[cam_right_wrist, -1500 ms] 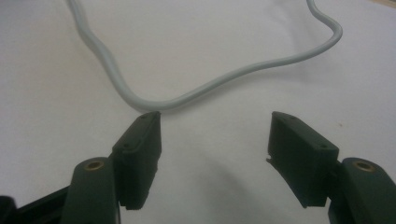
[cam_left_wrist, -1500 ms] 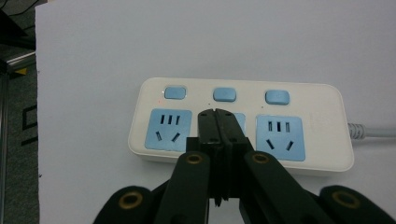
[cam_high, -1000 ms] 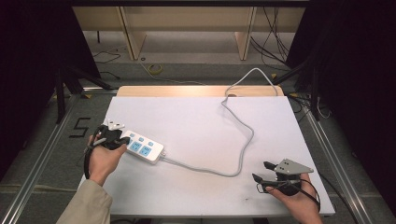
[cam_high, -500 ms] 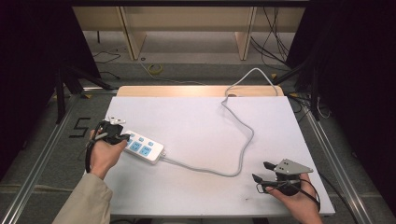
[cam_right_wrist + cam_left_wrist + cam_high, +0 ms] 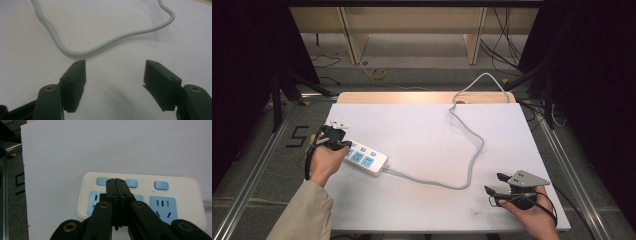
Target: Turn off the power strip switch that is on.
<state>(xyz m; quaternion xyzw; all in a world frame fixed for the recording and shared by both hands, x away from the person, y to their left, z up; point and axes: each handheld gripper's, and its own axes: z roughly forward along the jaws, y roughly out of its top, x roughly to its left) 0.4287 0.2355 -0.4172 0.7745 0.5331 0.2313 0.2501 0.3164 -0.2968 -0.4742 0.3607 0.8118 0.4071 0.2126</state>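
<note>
Tongs (image 5: 116, 181) on your left were pressed together, tips over the power strip's (image 5: 364, 158) buttons at the desk's (image 5: 427, 130) left edge. Excess force could have skidded the strip. Right tongs (image 5: 115, 77) stood spread beside the cable (image 5: 472, 150).

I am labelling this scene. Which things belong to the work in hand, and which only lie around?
In the work: power strip, its grey cable, left gripper shut over the strip's buttons.
Only around: right gripper open, white table, yellow cable on floor.
</note>
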